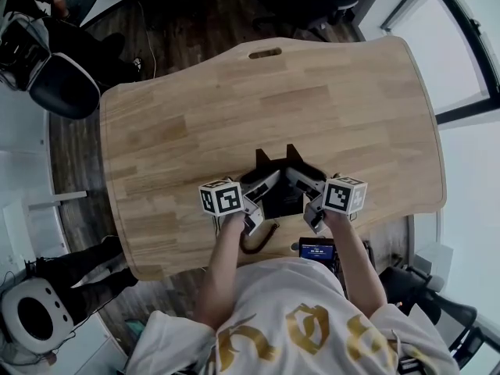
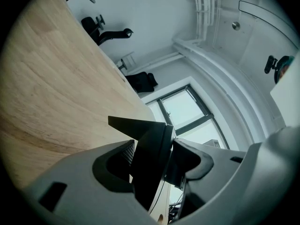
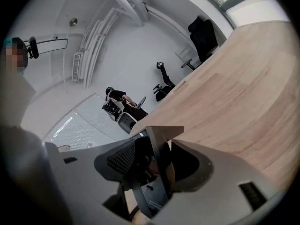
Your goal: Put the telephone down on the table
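Note:
A black telephone (image 1: 280, 196) with two pointed stand tips hangs just over the near edge of the wooden table (image 1: 234, 100). My left gripper (image 1: 262, 192) is shut on its left side and my right gripper (image 1: 303, 186) is shut on its right side. In the left gripper view the telephone's dark edge (image 2: 151, 158) sits pinched between the grey jaws of my left gripper (image 2: 157, 161). The right gripper view shows a thin black panel of the telephone (image 3: 158, 172) clamped in my right gripper (image 3: 157, 165). A dark cord (image 1: 258, 244) curls down from the telephone toward the person.
The table has a cable slot (image 1: 266, 53) at its far edge. A black and white chair (image 1: 55, 76) stands at the far left, a round white stool (image 1: 35, 315) near left. A small lit screen (image 1: 317, 250) sits by the person's waist. Windows line the right side.

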`<state>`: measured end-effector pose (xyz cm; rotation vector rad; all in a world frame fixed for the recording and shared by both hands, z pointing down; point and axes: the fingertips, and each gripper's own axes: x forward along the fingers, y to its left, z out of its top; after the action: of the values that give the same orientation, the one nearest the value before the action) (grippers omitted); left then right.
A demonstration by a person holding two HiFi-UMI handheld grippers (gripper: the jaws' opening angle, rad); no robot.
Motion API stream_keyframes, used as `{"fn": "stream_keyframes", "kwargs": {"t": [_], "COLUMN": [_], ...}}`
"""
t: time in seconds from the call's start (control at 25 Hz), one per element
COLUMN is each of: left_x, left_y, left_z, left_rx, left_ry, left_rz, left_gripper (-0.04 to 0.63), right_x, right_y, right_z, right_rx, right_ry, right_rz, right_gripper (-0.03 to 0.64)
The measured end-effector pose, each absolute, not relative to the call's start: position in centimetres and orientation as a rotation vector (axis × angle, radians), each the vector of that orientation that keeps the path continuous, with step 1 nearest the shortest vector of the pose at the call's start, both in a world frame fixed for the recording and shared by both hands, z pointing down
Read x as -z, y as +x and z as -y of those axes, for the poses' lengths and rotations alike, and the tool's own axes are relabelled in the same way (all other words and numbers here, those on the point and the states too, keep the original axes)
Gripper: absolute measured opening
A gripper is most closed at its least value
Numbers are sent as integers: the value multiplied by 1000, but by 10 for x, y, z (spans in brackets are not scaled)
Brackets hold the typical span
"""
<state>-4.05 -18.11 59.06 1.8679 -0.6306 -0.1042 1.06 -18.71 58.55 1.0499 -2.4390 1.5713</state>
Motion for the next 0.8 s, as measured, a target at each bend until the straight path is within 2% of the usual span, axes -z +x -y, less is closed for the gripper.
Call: {"fn": "stream_keyframes", "kwargs": {"t": [0.8], "left_x": [-622], "left_y": [-45], "left_z": [209], "left_rx": [99], "left_ry": [1789], "left_rz": [660], "left_gripper": [238], "right_x": [-618], "right_y": [9], "right_z": [216], "right_rx": [-1653], "right_ry": [1031], "right_rz": [2389], "right_gripper": [225]}}
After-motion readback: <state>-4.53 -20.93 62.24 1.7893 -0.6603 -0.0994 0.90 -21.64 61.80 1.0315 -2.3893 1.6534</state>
